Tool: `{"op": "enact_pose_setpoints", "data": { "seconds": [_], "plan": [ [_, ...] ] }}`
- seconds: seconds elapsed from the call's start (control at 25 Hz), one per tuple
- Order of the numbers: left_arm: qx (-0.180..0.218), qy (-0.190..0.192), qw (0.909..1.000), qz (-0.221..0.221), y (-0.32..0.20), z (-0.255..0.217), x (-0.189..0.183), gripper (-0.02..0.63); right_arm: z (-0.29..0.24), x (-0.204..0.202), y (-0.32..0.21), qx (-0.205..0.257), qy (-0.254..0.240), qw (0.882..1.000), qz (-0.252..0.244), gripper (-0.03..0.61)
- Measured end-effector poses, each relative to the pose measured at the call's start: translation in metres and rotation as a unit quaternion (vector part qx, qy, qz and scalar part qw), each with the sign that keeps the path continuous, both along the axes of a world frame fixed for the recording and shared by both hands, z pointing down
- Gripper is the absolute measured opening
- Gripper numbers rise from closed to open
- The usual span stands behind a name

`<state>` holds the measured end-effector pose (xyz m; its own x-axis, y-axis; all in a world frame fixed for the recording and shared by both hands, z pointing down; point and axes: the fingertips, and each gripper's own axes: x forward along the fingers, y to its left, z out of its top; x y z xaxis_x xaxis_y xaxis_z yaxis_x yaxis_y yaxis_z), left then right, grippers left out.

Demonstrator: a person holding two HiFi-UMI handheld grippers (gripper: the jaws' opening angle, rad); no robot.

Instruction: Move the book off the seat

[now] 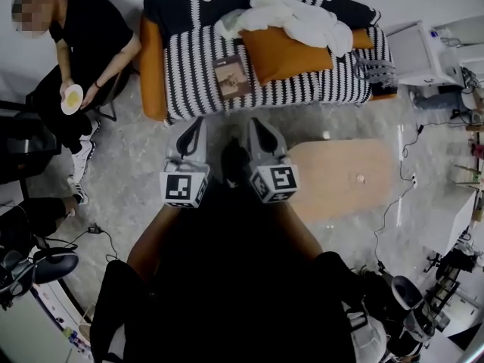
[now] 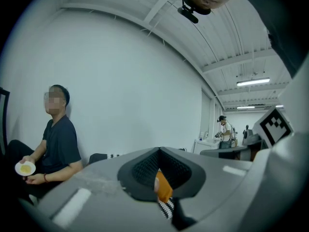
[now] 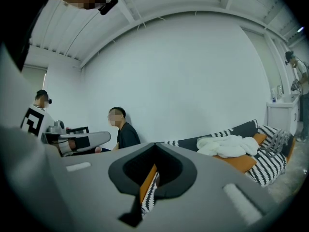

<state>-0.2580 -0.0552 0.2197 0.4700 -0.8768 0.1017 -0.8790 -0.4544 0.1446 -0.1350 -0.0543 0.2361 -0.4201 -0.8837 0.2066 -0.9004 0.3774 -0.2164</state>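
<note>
Both the left gripper [image 1: 200, 122] and right gripper [image 1: 254, 122] are clenched and empty, short of the book [image 1: 232, 76] lying flat on the striped sofa seat [image 1: 189, 82], so unless they open, they may only shove it.

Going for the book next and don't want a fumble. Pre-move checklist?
1. Book in sight, lying flat on the sofa seat: ok.
2. Nothing on top of the book: ok.
3. Left gripper jaws apart for a grasp: not ok, shut and empty.
4. Right gripper jaws apart: not ok, shut and empty.
5. Grippers at the book: not ok, both short of the sofa's front edge.
6. Set-down spot: coffee table top looks mostly bare, likely ok.
</note>
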Motion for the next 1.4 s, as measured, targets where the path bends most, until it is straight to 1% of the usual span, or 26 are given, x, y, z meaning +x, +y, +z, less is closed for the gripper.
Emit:
{"op": "enact_pose_setpoints", "data": {
  "seconds": [0.24,0.4,0.56,0.84,1.08,1.4],
  "plan": [
    [-0.003,-0.002,1.0,-0.006,-0.03,0.001,0.003,0.006,0.001,0.001,-0.034,-0.002,-0.009,1.0,-0.001,0.009],
    [-0.012,-0.009,0.9999,-0.007,-0.045,0.006,0.011,0.006,0.01,0.007,-0.049,-0.017,-0.01,1.0,-0.003,0.008],
    [-0.028,-0.007,0.9995,-0.014,-0.064,0.014,0.015,0.006,0.018,0.014,-0.07,-0.029,-0.013,1.0,0.0,0.008],
    [-0.047,-0.016,0.9988,-0.003,-0.089,0.035,0.035,0.006,0.039,0.027,-0.098,-0.048,-0.018,0.999,0.002,0.008],
    [-0.061,-0.019,0.9979,-0.01,-0.104,0.052,0.043,0.006,0.054,0.034,-0.112,-0.064,-0.026,0.998,0.004,0.008],
    [-0.08,-0.022,0.9964,-0.018,-0.129,0.087,0.055,0.006,0.095,0.046,-0.134,-0.093,-0.035,0.995,0.006,0.008]
  ]
}}
